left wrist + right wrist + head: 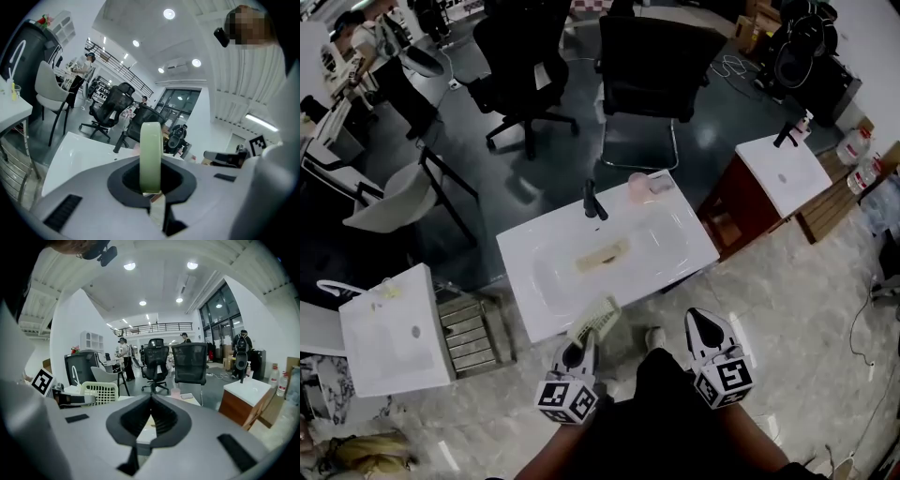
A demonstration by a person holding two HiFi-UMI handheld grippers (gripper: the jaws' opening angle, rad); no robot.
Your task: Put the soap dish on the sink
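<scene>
Pale green slatted plastic soap dish (pixel 596 319) pinched at near end by left gripper (pixel 580 345), held at front rim of white rectangular sink (pixel 670 239). Dish turned on edge, long axis run forward from jaws, far end pointed toward basin. Sink surface lies just ahead of dish; left gripper judged nearer. Right gripper (pixel 704 330) pressed together, nothing held, just beside.

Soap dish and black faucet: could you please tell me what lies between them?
In the head view, the white sink basin lies between the soap dish and the black faucet, with a beige object in it that I cannot identify.
</scene>
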